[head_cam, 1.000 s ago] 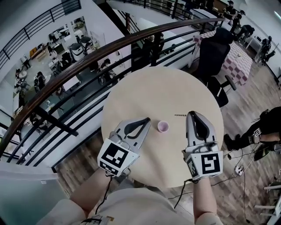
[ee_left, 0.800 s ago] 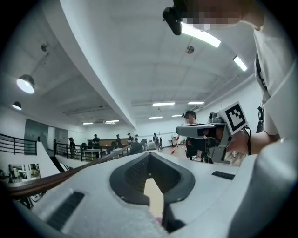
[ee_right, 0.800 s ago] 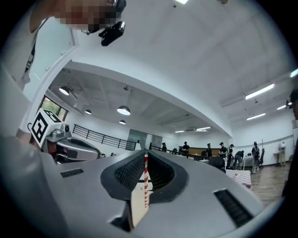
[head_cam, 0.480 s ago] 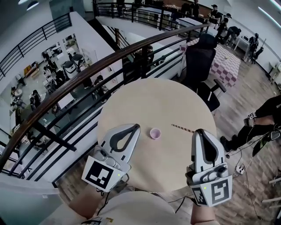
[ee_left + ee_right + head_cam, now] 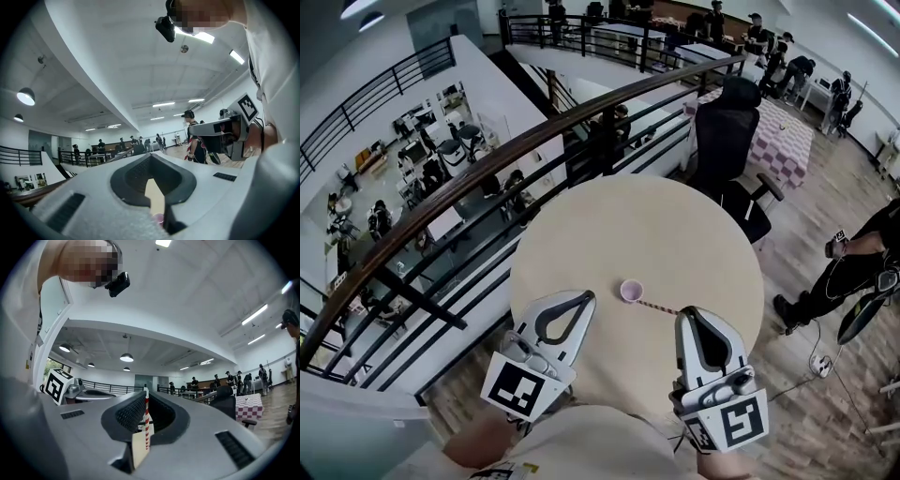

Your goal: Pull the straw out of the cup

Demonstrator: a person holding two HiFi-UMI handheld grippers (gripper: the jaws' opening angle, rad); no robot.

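My right tongs (image 5: 687, 316) clamp the straw (image 5: 659, 307) by its end to draw it from the cup (image 5: 631, 291); left tongs (image 5: 583, 299) shut, empty.

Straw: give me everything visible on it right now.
The thin red-and-white striped straw looks like paper and is straight, with no bend. The right gripper pinches one end between shut jaws, and the straw runs on past the jaw tips. It points over the round beige table toward the small pink cup. Its free end reaches the cup's rim in the head view. Whether that end is inside, touching or beside the cup cannot be told.
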